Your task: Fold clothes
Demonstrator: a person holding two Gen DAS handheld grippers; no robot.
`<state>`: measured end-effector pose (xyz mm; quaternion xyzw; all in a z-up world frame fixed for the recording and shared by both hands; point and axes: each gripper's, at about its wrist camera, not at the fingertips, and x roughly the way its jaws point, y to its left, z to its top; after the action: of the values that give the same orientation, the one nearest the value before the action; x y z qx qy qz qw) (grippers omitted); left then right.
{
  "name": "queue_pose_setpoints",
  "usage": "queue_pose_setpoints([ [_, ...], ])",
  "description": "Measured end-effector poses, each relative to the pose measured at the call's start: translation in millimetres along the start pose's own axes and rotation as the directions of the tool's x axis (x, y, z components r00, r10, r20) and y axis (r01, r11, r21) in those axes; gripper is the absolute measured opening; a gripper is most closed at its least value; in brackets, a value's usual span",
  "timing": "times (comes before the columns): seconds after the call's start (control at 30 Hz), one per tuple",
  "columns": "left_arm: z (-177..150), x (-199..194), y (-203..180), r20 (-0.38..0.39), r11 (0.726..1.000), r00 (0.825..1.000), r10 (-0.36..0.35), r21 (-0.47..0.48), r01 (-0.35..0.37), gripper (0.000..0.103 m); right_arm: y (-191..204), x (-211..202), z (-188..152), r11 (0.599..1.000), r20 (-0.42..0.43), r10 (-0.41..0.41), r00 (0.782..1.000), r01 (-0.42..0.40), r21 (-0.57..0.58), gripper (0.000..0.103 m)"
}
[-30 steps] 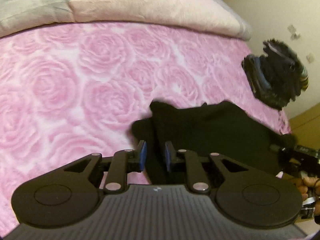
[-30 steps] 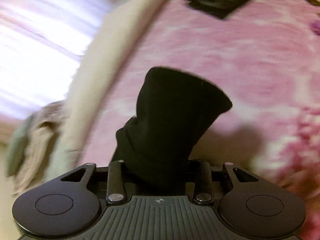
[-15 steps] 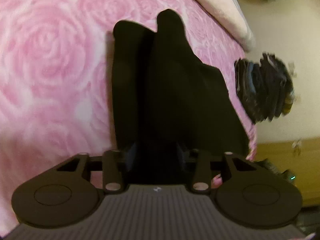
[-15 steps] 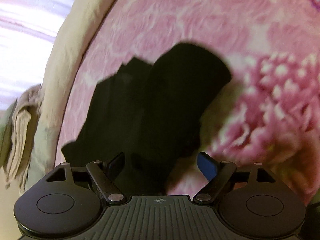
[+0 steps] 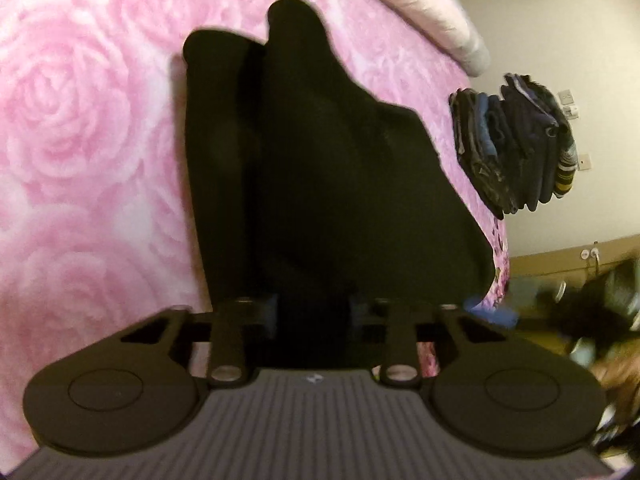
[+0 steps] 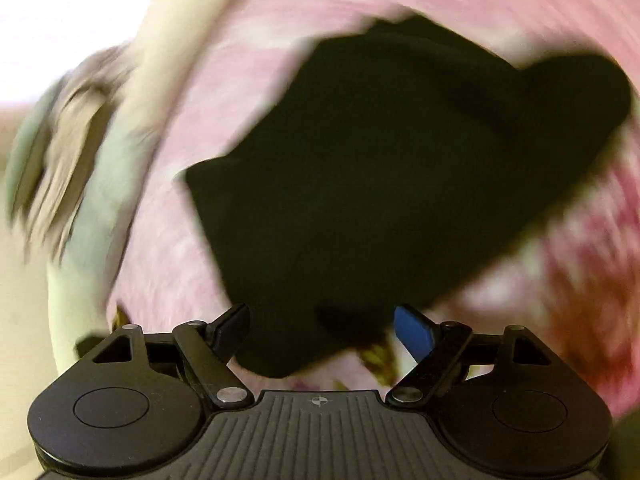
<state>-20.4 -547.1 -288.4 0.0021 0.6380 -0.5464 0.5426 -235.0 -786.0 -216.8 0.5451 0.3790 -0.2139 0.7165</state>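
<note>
A black garment point(image 5: 320, 184) lies partly folded on a pink rose-patterned bed cover point(image 5: 80, 140). My left gripper point(image 5: 314, 312) has its fingers on either side of the near edge of the garment, whose cloth fills the gap between them. In the blurred right wrist view the same black garment point(image 6: 400, 168) lies on the bed, and my right gripper point(image 6: 322, 326) is open just above its near edge, holding nothing.
A stack of folded dark clothes point(image 5: 516, 152) sits at the right edge of the bed. A pale pillow or duvet point(image 5: 432, 4) lies along the far side. A beige cloth heap point(image 6: 68, 148) hangs at the left beyond a cream bed edge point(image 6: 120, 152).
My right gripper has let go of the black garment and opened wide. My left gripper moved in from the bare bed cover over the garment's edge, and the cloth is now between its fingers.
</note>
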Motion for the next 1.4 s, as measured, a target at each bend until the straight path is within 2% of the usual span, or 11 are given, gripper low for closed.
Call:
queue_pose_setpoints([
  [0.13, -27, -10, -6, 0.074, 1.000, 0.997, 0.011, -0.013, -0.010, 0.017, 65, 38, 32, 0.934, 0.024, 0.018, 1.000, -0.008, -0.358, 0.082],
  [0.27, -48, -10, 2, 0.117, 0.996, 0.993, 0.005, -0.088, 0.005, 0.017, 118, 105, 57, 0.764, 0.013, -0.028, 1.000, 0.030, -0.644, 0.082],
  [0.47, -36, -6, -3, 0.129, 1.000, 0.992, 0.007, -0.027, -0.003, 0.017, 129, 146, 57, 0.683, -0.023, -0.142, 0.990, 0.082, -0.726, 0.082],
  [0.5, -33, -4, -2, 0.127, 1.000, 0.992, 0.003, -0.019, 0.000, 0.017, 131, 153, 56, 0.669, -0.028, -0.162, 0.986, 0.089, -0.738, 0.076],
  [0.53, -31, -3, -2, 0.126, 1.000, 0.992, -0.001, -0.011, 0.003, 0.015, 132, 159, 56, 0.656, -0.032, -0.181, 0.983, 0.096, -0.749, 0.040],
  [0.57, -29, -4, -2, 0.131, 1.000, 0.991, -0.007, -0.004, 0.008, 0.015, 133, 166, 56, 0.642, -0.036, -0.200, 0.979, 0.103, -0.760, 0.029],
  [0.67, -24, -17, -5, 0.177, 1.000, 0.984, -0.015, 0.017, 0.012, 0.013, 138, 186, 55, 0.598, -0.047, -0.258, 0.965, 0.121, -0.792, 0.023],
  [0.87, -32, -10, 32, 0.187, 0.988, 0.982, -0.027, -0.145, 0.055, 0.014, 144, 178, 55, 0.590, -0.032, -0.218, 0.975, 0.106, -0.800, 0.026],
  [1.03, -29, -5, 32, 0.159, 0.986, 0.987, -0.031, -0.155, 0.056, 0.017, 149, 170, 56, 0.586, -0.019, -0.180, 0.984, 0.092, -0.805, 0.069],
  [1.17, -27, -2, 31, 0.147, 0.985, 0.989, -0.030, -0.165, 0.055, 0.017, 153, 163, 56, 0.581, -0.008, -0.149, 0.989, 0.081, -0.810, 0.069],
  [1.4, -25, -5, 36, 0.130, 0.977, 0.991, -0.005, -0.210, 0.033, 0.018, 105, 139, 50, 0.707, -0.049, -0.123, 0.991, 0.053, -0.706, 0.063],
])
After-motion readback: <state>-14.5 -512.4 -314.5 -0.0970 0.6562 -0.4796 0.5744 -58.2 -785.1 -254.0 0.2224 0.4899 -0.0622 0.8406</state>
